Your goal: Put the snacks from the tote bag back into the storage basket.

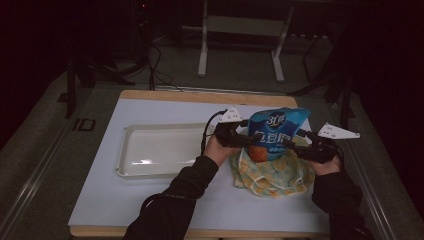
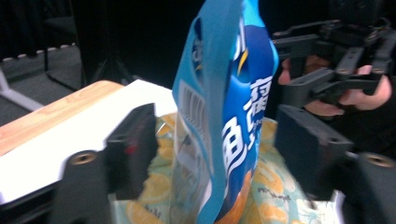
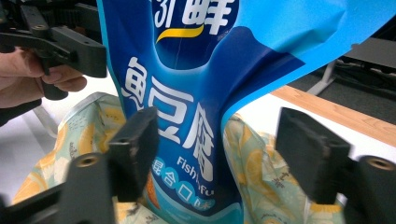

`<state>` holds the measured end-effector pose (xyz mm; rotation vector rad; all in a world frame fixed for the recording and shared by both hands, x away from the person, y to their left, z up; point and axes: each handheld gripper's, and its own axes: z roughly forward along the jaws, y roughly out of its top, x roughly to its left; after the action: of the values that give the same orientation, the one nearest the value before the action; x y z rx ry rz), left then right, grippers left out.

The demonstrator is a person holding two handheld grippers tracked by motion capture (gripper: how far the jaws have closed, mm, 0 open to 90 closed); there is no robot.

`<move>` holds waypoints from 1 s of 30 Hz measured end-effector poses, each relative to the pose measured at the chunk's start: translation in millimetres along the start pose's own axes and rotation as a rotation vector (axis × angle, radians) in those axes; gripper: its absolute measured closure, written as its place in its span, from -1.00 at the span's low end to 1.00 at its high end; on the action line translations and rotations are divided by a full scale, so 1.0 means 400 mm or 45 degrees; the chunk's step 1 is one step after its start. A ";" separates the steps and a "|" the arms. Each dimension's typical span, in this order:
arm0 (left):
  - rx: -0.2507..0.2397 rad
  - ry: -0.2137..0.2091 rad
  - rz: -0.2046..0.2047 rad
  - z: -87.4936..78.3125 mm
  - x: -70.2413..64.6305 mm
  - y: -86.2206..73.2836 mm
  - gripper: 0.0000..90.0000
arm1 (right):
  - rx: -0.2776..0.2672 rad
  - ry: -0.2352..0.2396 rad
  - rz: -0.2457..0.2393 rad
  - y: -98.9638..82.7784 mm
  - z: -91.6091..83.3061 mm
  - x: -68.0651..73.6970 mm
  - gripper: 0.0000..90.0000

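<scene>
Upright, blue pouch (image 1: 272, 132) between both tools' jaws.

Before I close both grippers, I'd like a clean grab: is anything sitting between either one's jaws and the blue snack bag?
Nothing visible. The blue snack bag stands upright on the patterned cloth, already between the open jaws of the left gripper and the right gripper. Only air separates the pads from the bag's sides.

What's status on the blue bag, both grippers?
Left gripper and right gripper open, straddling blue bag. Bag upright in patterned cloth bag. Nothing blocking.
</scene>
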<state>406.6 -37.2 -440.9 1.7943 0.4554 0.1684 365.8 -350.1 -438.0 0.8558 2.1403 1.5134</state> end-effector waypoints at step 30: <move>0.113 0.021 -0.023 0.035 0.005 0.014 0.76 | 0.063 -0.002 -0.075 0.017 0.041 0.018 0.91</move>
<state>414.4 -50.3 -439.7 1.8761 0.4973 0.1522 372.4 -332.3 -437.0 0.8031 2.1903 1.4365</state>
